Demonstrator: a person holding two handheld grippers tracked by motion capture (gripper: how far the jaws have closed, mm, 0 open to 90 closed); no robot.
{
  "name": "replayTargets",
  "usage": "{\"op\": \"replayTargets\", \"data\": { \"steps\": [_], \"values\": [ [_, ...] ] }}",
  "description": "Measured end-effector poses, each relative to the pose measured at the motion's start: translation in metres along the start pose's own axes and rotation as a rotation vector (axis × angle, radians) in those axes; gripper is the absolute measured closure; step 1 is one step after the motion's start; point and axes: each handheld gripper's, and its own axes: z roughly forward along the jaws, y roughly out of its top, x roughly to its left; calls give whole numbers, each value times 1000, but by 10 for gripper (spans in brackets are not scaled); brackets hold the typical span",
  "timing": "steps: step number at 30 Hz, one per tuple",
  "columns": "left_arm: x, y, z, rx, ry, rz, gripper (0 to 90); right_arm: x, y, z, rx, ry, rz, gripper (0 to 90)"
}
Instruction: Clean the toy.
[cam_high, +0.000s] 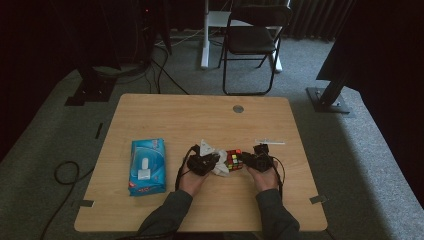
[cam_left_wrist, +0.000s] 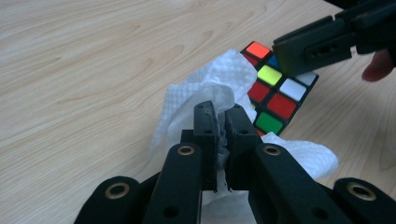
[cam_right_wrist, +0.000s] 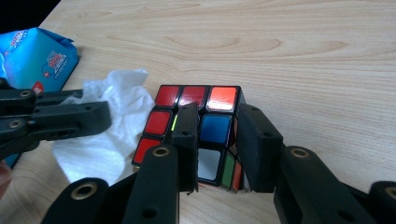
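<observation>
Two things are in hand here: a puzzle cube (cam_right_wrist: 201, 135) and a white tissue (cam_left_wrist: 210, 84). The cube sits between the right gripper's (cam_right_wrist: 217, 140) jaws, which press on opposite sides of one corner column, so it seems steadied for wiping. The tissue is pinched in the narrow slit between the left gripper's (cam_left_wrist: 219, 123) jaws, nearly shut on a fold of it, with the rest billowing ahead of the jaw tips and lying against the cube's coloured face. That pairing suggests one tool holds while the other cleans. In the high view, both hands meet over the table (cam_high: 165, 115) near its front edge, the cube between them. Well off beside the left gripper lies a blue wipes pack (cam_high: 147, 166), the tissue's likely source.
</observation>
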Motion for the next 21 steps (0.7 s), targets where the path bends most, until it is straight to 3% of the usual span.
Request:
{"op": "replayTargets", "data": {
  "steps": [7,10,16,19,21],
  "values": [
    [-4,4,14,20,2,9,853,-1,-1,0,-3,3,1,696],
    [-8,4,24,52,11,56,850,-1,-1,0,-4,5,1,696],
    [-6,10,22,18,-1,24,849,-2,-1,0,-5,6,3,693],
    [-6,13,25,31,5,41,849,-2,-1,0,-5,5,3,693],
    [-4,14,28,35,5,31,849,-2,-1,-1,-4,4,1,691]
  ]
}}
